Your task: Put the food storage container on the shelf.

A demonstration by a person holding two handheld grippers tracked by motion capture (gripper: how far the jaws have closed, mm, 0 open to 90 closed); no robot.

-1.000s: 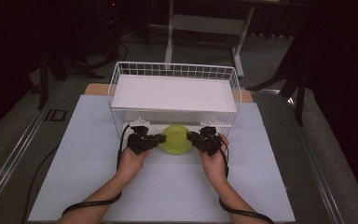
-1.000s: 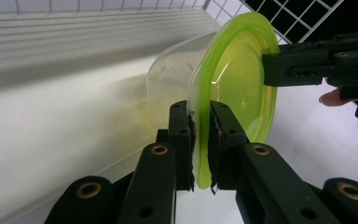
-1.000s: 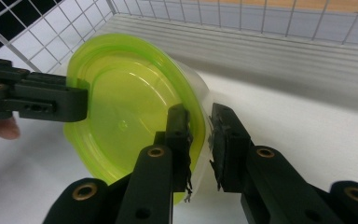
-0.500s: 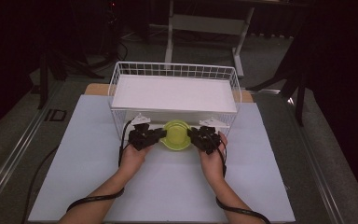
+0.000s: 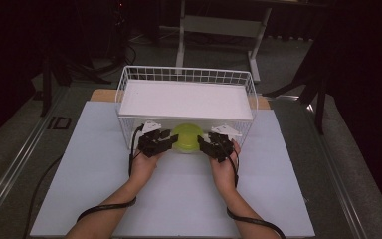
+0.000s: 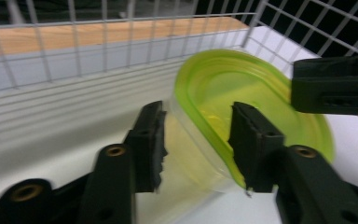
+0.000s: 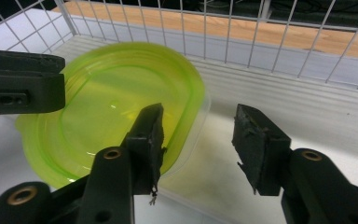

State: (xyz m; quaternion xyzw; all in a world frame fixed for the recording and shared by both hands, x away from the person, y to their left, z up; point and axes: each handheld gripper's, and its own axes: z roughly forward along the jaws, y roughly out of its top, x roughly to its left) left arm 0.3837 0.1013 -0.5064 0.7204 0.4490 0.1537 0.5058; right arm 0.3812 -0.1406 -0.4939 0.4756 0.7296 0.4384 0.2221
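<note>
In the high view, the white shelf board [image 5: 186, 99] lying across the wire basket [image 5: 124, 84] hides the rear part of the green-lidded container [image 5: 186, 137] below it. The left gripper [image 5: 165, 141] and right gripper [image 5: 206, 144] cover the container's two sides, so the contact there is too small to make out.

In the left gripper view, the container's lid [image 6: 261, 93] is motion-blurred, its near rim hidden behind the right-hand jaw. The other gripper [image 6: 335, 84] is cut off by the right edge.

In the right gripper view, the clear body [image 7: 200, 158] probably sits between the jaws, but its base runs off the bottom edge. The other gripper [image 7: 21, 84] is cut by the left edge.
</note>
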